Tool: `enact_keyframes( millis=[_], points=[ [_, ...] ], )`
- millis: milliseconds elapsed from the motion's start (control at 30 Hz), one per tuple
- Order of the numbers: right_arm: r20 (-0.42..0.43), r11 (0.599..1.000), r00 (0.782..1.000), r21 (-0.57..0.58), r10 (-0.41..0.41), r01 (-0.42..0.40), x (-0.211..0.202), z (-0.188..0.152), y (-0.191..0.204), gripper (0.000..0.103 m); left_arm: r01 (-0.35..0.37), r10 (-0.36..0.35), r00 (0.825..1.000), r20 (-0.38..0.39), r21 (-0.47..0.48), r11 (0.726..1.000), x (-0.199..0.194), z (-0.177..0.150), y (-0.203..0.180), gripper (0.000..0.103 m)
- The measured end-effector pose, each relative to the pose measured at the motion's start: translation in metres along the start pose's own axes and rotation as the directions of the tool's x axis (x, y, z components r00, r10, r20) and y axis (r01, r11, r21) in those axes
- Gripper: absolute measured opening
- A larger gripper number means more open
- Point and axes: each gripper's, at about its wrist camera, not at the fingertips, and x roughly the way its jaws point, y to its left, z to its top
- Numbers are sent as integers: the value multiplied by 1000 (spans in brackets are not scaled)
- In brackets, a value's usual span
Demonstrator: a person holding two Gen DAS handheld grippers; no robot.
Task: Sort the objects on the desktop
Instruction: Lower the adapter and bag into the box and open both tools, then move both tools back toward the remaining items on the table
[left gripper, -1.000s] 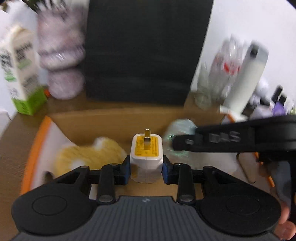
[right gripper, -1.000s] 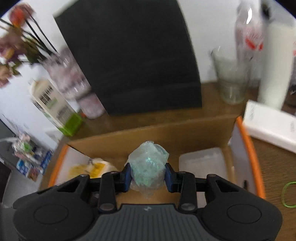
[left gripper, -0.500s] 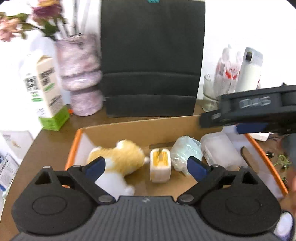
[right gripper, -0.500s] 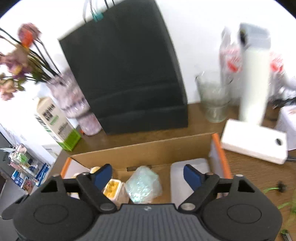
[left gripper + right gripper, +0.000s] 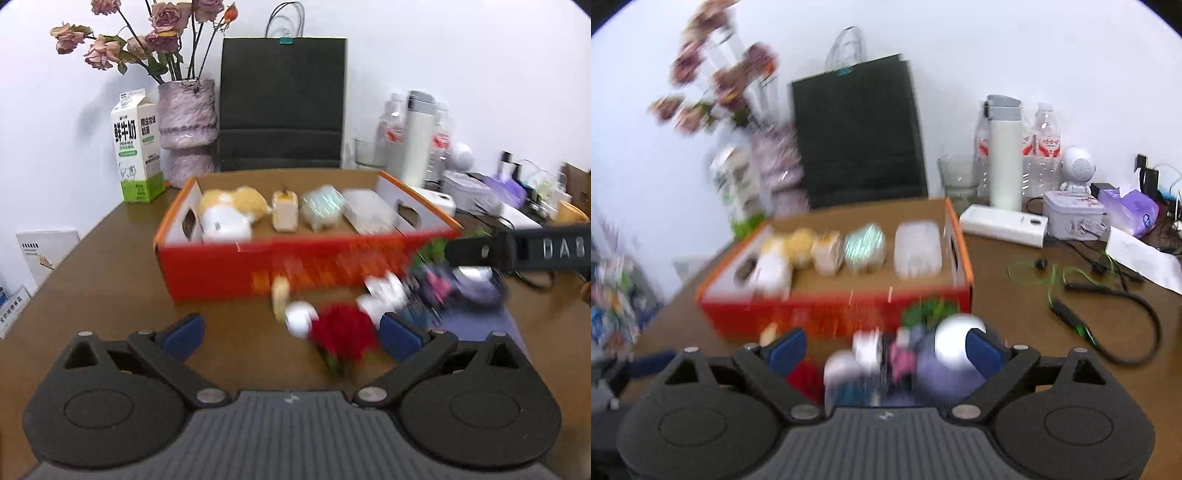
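Left gripper: jaws wide, just opened, nothing between pads.
Right gripper: jaws wide, just opened, gripping nothing.
Orange box on table, beyond both grippers; holds plush toy, charger, teal packet, clear case.
Blurred clutter between box and grippers.

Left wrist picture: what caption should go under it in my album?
Open left tongs hover before an orange box holding a plush toy, charger, packet.

Box on table; inside, left to right: plush toy, charger, wrapped bundle, plastic case. Bag behind box; milk carton behind left.
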Motion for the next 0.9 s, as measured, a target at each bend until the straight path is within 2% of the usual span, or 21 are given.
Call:
enact_keyframes(
  millis=[167,233,300,367,433,500,700,900],
  points=[
    [43,1000,999,8,-14,13,-52,-73,4,94,10,-12,999,32,71,997,-31,-44,-1,103],
    [85,999,996,-35,-9,12,-66,-99,7,94,0,-1,999,34,28,1000,-39,-57,5,103],
    [107,998,994,-62,-25,32,-71,-114,9,95,28,-27,999,31,-30,999,-44,-69,12,103],
    [104,993,994,-111,-22,34,-72,-123,12,95,23,-21,999,25,-69,997,-46,-77,15,103],
    [111,991,994,-129,-18,33,-73,-130,14,96,-11,13,999,42,-55,998,-51,-78,14,103],
    [115,992,993,-122,9,5,-73,-135,11,96,-30,31,998,59,-31,999,-53,-81,11,103],
    [107,995,994,-96,26,-16,-69,-139,6,97,-43,42,996,80,10,999,-56,-86,3,103],
    [124,996,992,-94,1,11,-68,-144,9,97,-57,53,994,98,42,997,-56,-89,-3,103]
  ],
)
